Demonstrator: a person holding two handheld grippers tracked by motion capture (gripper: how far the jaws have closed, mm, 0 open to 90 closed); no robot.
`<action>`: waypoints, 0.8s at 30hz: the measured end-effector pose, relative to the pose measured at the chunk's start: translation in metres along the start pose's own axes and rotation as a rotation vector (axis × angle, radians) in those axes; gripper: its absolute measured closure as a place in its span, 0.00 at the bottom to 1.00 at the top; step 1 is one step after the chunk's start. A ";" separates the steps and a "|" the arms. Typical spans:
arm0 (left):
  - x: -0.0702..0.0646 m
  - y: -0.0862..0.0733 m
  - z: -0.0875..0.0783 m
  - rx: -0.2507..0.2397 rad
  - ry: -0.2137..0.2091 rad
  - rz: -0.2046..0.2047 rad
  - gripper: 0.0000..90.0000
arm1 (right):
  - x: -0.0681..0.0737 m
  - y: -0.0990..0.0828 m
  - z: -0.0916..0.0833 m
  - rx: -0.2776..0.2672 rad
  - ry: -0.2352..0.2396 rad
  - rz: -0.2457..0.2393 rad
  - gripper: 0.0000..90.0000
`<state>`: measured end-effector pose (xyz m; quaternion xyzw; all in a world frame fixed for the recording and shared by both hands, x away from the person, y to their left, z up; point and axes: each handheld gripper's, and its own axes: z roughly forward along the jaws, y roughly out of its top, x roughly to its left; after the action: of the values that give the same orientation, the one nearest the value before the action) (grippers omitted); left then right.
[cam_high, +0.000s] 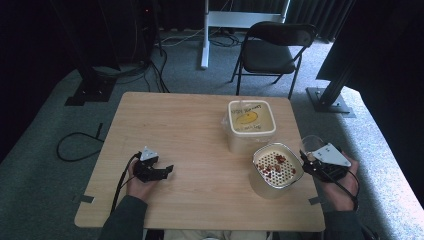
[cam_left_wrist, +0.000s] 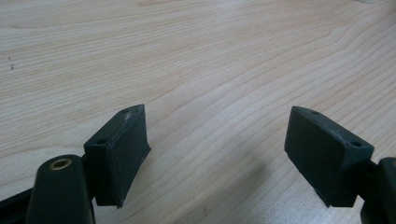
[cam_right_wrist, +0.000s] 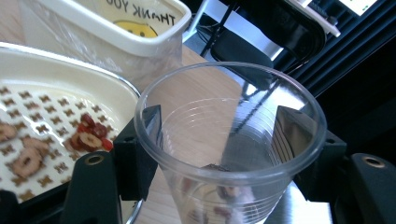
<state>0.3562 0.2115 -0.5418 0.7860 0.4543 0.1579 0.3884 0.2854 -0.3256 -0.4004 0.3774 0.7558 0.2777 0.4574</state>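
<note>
Two black jaws of the right gripper (cam_right_wrist: 219, 154) squeeze a clear plastic cup (cam_right_wrist: 229, 140), at 3 o'clock of the strainer bowl (cam_high: 276, 170), ready to tip. Left gripper (cam_left_wrist: 217, 154) rests wide, holding nothing.

A wooden table (cam_high: 190, 130) stands on grey carpet (cam_high: 45, 165). A white tub (cam_high: 251, 125) with a yellow smiley face and "THANK YOU" printed on it sits toward the far right of the table. Beyond the table stands a black folding chair (cam_high: 272, 50). A black cable (cam_high: 75, 145) loops on the carpet at the left.
</note>
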 end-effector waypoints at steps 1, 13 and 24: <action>0.000 0.000 0.000 0.001 0.000 0.001 0.25 | 0.001 0.001 0.000 0.004 -0.008 -0.029 0.37; 0.000 0.000 0.000 0.002 0.003 0.005 0.25 | 0.014 0.013 0.000 0.040 -0.055 -0.269 0.37; 0.000 0.000 0.000 0.003 0.001 0.003 0.25 | 0.026 0.023 0.002 0.079 -0.075 -0.463 0.37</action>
<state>0.3564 0.2111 -0.5418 0.7871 0.4537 0.1580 0.3868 0.2868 -0.2913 -0.3965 0.2219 0.8149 0.1213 0.5216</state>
